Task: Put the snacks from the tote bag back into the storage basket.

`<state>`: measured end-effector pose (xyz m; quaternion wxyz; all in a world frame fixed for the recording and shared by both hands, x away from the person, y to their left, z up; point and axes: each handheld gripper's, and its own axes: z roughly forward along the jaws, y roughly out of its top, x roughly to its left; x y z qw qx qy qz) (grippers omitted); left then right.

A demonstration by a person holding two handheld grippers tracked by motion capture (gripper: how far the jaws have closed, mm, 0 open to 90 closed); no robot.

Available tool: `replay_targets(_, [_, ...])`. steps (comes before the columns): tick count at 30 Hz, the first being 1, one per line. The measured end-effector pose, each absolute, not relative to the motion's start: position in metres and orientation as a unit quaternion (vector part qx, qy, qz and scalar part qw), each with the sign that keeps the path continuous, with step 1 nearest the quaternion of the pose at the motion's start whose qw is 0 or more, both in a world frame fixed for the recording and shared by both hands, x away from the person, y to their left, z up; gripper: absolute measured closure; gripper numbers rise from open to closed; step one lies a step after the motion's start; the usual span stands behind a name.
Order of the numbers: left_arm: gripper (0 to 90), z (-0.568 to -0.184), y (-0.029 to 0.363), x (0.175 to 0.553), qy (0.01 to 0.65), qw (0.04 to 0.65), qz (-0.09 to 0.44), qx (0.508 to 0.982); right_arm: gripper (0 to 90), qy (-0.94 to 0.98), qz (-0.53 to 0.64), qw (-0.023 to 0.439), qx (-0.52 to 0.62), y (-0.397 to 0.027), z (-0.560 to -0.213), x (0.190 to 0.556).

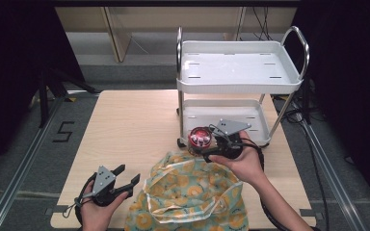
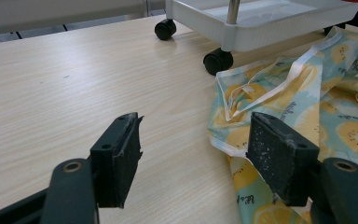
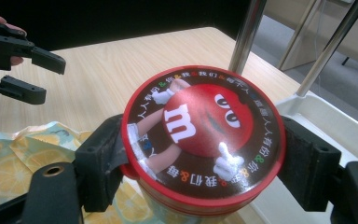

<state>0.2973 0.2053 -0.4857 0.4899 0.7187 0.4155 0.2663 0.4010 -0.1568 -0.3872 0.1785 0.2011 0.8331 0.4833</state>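
The left gripper (image 1: 125,179) rests with jaws apart on the table (image 1: 125,125), just left of the fruit-print bag (image 1: 192,192). Beyond the bag, the right gripper (image 1: 205,142) is clamped on a red round tin (image 3: 203,130), beside the white cart (image 1: 241,82).

Cart (image 1: 241,84) behind bag (image 1: 188,192) on table (image 1: 125,130)

Red round tin (image 3: 203,135) with a red candy face, white "m" and brown rim between black fingers (image 3: 98,163), light blue cloth bag (image 1: 190,192) with yellow fruit slices and white trim, white cart (image 1: 238,67) with black wheels, pale wood table (image 1: 125,125).
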Motion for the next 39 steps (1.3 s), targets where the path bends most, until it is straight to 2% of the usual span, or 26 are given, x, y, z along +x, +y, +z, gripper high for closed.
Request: replay_targets(39, [34.0, -0.485, 0.205, 0.297, 0.416, 0.492, 0.268, 0.716, 26.1, 0.833, 0.476, 0.187, 0.211, -0.157, -0.390, 0.413])
